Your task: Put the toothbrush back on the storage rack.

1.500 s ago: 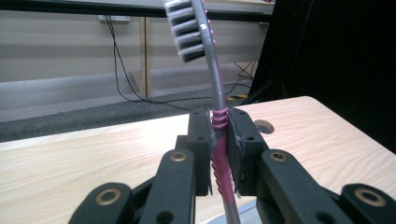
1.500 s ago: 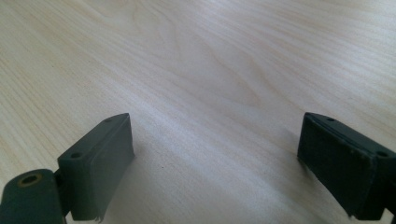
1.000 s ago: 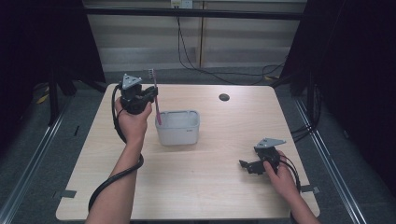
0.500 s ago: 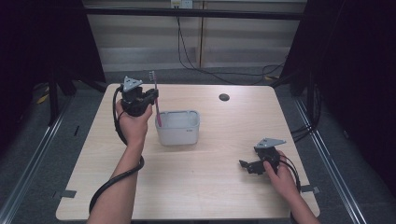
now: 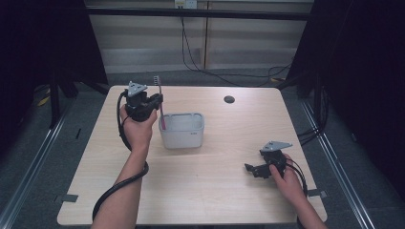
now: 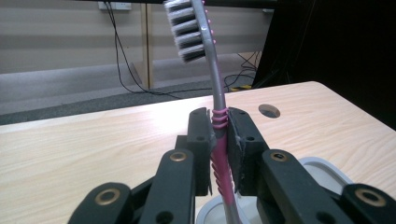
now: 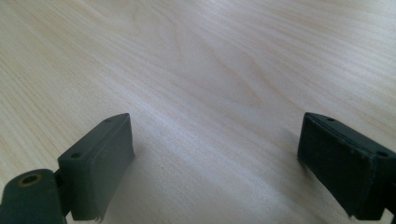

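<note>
Left tongs [image 5: 155, 101] clamped on the pink grip of a toothbrush [image 6: 219, 135], held upright, bristles up, over the left rim of a white tub [image 5: 181, 130] toward the tabletop's [image 5: 210, 191] far left. Right tongs [image 5: 253, 169] spread wide, empty, low near the right front corner.

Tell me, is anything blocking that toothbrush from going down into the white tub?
Nothing visible. The left gripper holds the toothbrush upright, bristles up, its lower end already dipping inside the tub, whose open top looks unobstructed. The right gripper rests far off on the table.
</note>
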A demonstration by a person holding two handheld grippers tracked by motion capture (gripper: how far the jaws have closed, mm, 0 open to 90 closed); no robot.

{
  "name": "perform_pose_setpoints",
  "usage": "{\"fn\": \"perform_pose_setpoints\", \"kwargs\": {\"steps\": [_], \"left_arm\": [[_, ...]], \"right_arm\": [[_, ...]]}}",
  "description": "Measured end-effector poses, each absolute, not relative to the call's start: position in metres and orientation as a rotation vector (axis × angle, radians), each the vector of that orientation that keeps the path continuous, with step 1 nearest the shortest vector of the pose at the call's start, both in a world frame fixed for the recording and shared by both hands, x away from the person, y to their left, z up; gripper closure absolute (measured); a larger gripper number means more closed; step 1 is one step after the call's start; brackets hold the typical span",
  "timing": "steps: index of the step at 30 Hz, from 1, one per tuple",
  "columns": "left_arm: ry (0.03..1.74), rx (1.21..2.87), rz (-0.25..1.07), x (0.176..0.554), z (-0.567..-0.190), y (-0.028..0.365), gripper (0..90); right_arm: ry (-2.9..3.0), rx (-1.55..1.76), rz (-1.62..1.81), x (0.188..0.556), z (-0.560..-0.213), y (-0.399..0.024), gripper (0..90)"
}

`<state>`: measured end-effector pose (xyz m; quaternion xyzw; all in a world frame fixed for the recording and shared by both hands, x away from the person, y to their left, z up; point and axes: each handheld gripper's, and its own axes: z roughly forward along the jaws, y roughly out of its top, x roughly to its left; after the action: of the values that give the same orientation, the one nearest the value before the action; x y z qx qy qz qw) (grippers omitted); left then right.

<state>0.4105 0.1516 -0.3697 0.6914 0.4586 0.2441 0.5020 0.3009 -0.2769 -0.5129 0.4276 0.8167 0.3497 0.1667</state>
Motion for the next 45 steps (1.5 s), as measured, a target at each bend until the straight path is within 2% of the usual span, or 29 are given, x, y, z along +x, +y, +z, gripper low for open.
{"fn": "perform_pose_setpoints", "kwargs": {"steps": [45], "left_arm": [[1.127,1.703,0.55,0.395,-0.398,0.157,79.9]], "right_arm": [[2.325,1.219,0.995,0.301,-0.513,-0.277,9.9]]}}
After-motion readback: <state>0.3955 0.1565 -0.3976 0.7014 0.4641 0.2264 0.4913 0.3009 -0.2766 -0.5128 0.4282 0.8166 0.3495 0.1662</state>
